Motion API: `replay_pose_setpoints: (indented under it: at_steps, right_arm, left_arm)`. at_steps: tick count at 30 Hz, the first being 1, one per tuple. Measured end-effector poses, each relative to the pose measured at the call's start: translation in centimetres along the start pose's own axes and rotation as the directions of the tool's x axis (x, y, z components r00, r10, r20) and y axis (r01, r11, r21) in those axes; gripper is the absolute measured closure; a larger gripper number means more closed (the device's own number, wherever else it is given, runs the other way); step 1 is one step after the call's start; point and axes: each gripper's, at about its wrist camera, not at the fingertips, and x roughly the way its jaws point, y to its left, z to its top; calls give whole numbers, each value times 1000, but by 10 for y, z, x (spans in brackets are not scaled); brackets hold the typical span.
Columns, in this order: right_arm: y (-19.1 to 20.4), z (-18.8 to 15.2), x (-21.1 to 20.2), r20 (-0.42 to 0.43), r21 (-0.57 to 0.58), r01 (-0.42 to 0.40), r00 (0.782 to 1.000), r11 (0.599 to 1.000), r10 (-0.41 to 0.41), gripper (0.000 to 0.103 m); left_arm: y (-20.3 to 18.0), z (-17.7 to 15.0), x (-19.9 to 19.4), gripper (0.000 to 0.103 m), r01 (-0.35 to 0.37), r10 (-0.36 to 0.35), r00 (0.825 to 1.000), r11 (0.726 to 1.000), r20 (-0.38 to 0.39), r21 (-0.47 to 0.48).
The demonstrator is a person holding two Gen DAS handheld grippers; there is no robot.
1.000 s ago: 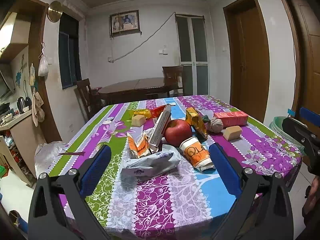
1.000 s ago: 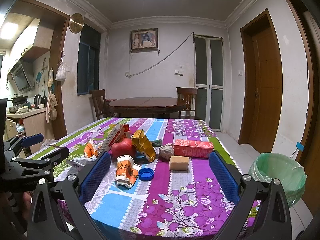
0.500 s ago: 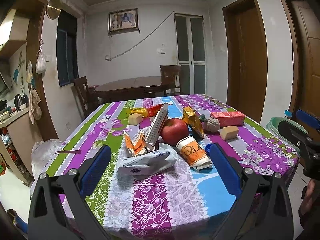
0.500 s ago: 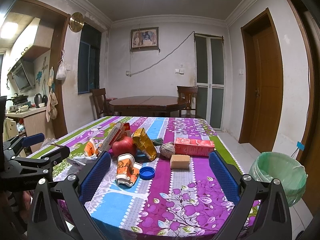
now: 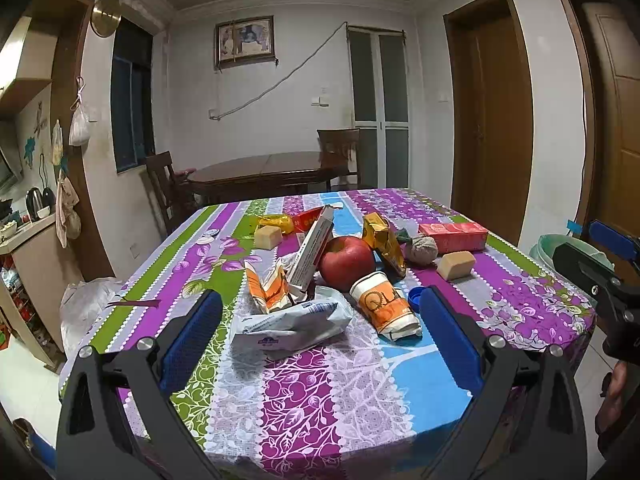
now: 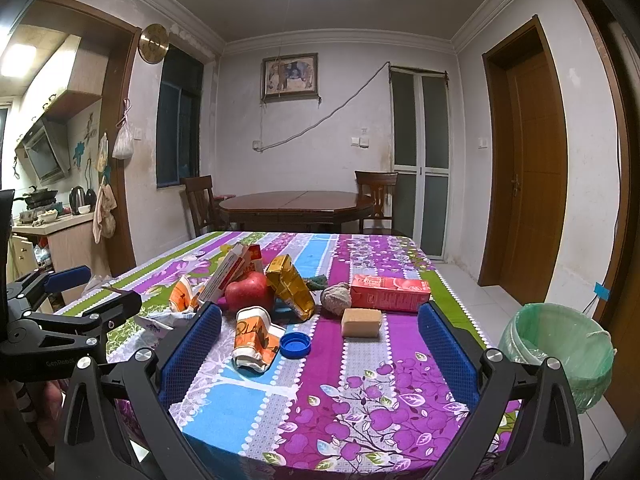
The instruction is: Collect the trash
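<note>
Left wrist view shows the left gripper (image 5: 320,332) low in the frame, its 2 blue fingers (image 5: 192,344) spread wide with nothing between them. It hangs over the near edge of a table (image 5: 304,408) with a bright striped cloth.

Trash sits in a pile in the middle of the frame. A white wrapper (image 5: 290,326) lies closest, between the 2 fingers. Just behind it stands a torn orange carton (image 5: 267,290). A squashed paper cup (image 5: 386,308) lies on its side to the right, and a blue cap (image 5: 416,299) sits just beside it. A red apple (image 5: 347,263) is behind the cup, with a long flat box (image 5: 314,246) leaning against it on the left. A gold bag (image 5: 383,243) stands to the right of the apple. Further right are a ball of string (image 5: 423,250), a tan block (image 5: 456,265) and a red box (image 5: 454,237).

At the right edge of the frame is the right gripper (image 5: 596,260), seen from the side.

Right wrist view shows the right gripper (image 6: 320,350) low in the frame, also spread wide and holding nothing. The same pile sits left of the middle: cup (image 6: 256,336), cap (image 6: 295,345), apple (image 6: 250,292), gold bag (image 6: 291,286), ball of string (image 6: 336,299), tan block (image 6: 361,322) and red box (image 6: 390,293). A bin (image 6: 560,344) with a green bag in it stands on the floor at the lower right, apart from the table. The left gripper (image 6: 76,304) shows at the left edge.
</note>
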Motion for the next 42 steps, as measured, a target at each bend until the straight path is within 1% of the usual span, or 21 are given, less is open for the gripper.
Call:
replay_pose_setpoints:
  at_steps: [14, 17, 20, 23, 24, 25, 26, 27, 28, 29, 30, 31, 32, 33, 34, 35, 36, 38, 40, 41, 42]
  right_arm:
    - [4, -7, 2, -12, -6, -3, 1000, 1000, 3, 5]
    - [3, -7, 7, -25, -15, -2, 1000, 1000, 2, 5]
    - [5, -8, 15, -58, -33, -16, 998, 999, 14, 5]
    - [0, -8, 28, -122, 8, -89, 988, 996, 90, 5]
    - [-3, -10, 38, -162, 32, -121, 979, 992, 125, 5]
    - [-3, -11, 45, -188, 40, -134, 972, 990, 139, 5]
    - [-5, -14, 55, -225, 53, -155, 961, 987, 163, 5]
    - [-8, -16, 64, -255, 73, -177, 948, 981, 190, 5]
    - [-10, -19, 75, -296, 105, -211, 926, 972, 233, 5]
    - [-12, -22, 87, -340, 137, -246, 898, 960, 278, 5]
    - [-13, -26, 97, -361, 156, -264, 882, 952, 303, 5]
    - [-13, -28, 106, -384, 178, -279, 863, 944, 328, 5]
    - [-12, -29, 112, -391, 183, -286, 856, 941, 337, 5]
    - [-10, -29, 119, -400, 185, -299, 847, 936, 350, 5]
    - [-8, -30, 123, -404, 181, -306, 844, 935, 354, 5]
    - [-6, -30, 126, -406, 175, -309, 842, 935, 355, 5]
    - [-3, -30, 132, -411, 166, -313, 840, 935, 354, 5]
    - [-1, -28, 141, -425, 165, -322, 830, 932, 362, 6]
    - [2, -28, 152, -443, 146, -324, 823, 934, 355, 10]
    - [1, -28, 158, -457, 141, -320, 818, 937, 349, 16]
    - [-1, -28, 165, -471, 141, -318, 811, 938, 346, 25]
  left_arm:
    - [0, -2, 4, 7, 17, -17, 1000, 1000, -16, -3]
    - [7, -4, 10, 6, 54, -55, 998, 998, -23, -9]
    - [21, -5, 20, 6, 164, -164, 985, 986, -55, -4]
    - [37, -4, 37, 6, 218, -211, 970, 975, -117, 44]
    - [42, -3, 43, 6, 238, -227, 964, 969, -142, 67]
    - [51, 0, 54, 6, 279, -260, 948, 956, -185, 88]
    - [55, 1, 58, 6, 305, -281, 938, 947, -201, 98]
    - [61, 3, 67, 6, 348, -316, 922, 929, -224, 123]
    - [63, 4, 74, 6, 396, -352, 900, 907, -257, 143]
    - [64, 5, 81, 7, 422, -368, 886, 893, -283, 158]
    - [67, 6, 88, 11, 444, -380, 873, 879, -307, 174]
    - [68, 8, 96, 14, 474, -397, 855, 859, -333, 192]
    - [69, 8, 100, 19, 499, -416, 840, 844, -348, 197]
    - [69, 10, 105, 20, 535, -444, 816, 822, -370, 195]
    - [68, 10, 112, 22, 578, -477, 785, 794, -396, 188]
    - [66, 10, 117, 27, 595, -488, 770, 782, -410, 186]
    - [63, 9, 123, 28, 610, -494, 755, 771, -432, 185]
    - [56, 4, 136, 29, 624, -486, 737, 757, -470, 196]
    - [49, -3, 147, 32, 622, -457, 732, 752, -506, 220]
    - [46, -6, 151, 36, 625, -448, 727, 746, -521, 230]
    - [45, -9, 153, 36, 629, -445, 722, 741, -530, 236]
